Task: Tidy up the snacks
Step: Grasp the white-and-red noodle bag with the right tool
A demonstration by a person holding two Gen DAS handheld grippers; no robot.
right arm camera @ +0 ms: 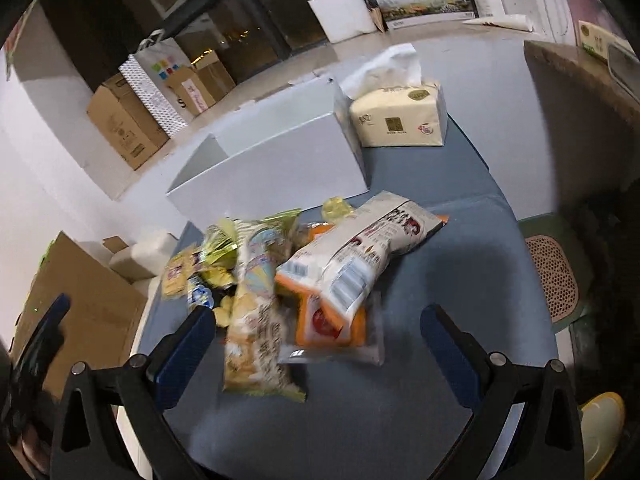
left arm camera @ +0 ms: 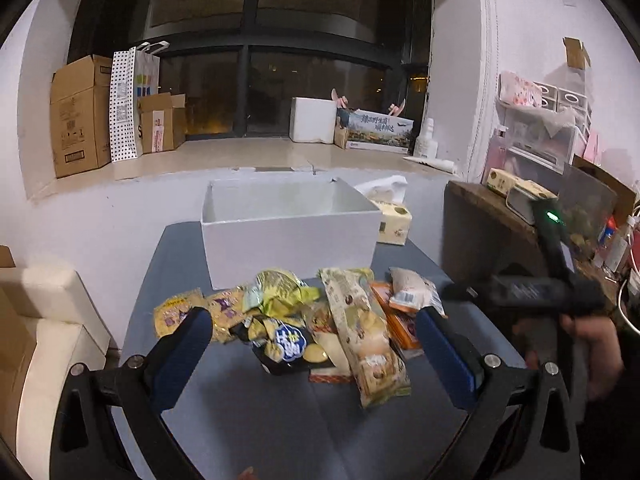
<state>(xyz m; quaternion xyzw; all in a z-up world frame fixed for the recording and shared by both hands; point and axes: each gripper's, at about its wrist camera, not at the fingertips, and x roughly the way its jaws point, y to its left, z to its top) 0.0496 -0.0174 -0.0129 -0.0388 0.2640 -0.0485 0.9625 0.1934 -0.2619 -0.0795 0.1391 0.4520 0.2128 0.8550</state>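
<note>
A heap of snack packets (left arm camera: 304, 320) lies on the blue table (left arm camera: 248, 408), in front of an open white box (left arm camera: 288, 232) whose inside looks bare. The heap holds a long beige packet (left arm camera: 364, 340), a black-and-blue packet (left arm camera: 286, 346), yellow bags and an orange packet (left arm camera: 396, 320). My left gripper (left arm camera: 314, 334) hovers open over the near side of the heap, holding nothing. In the right wrist view a white packet (right arm camera: 360, 256) rests on an orange one (right arm camera: 332, 316), beside the long beige packet (right arm camera: 256, 336). My right gripper (right arm camera: 320, 330) is open just above them, empty.
A tissue pack (right arm camera: 400, 120) stands right of the white box (right arm camera: 276, 156). A dark wooden cabinet (left arm camera: 484, 236) borders the table on the right, with a green stool (right arm camera: 556, 272) below. Cardboard boxes (left arm camera: 80, 116) line the window ledge. A cream seat (left arm camera: 52, 320) sits left.
</note>
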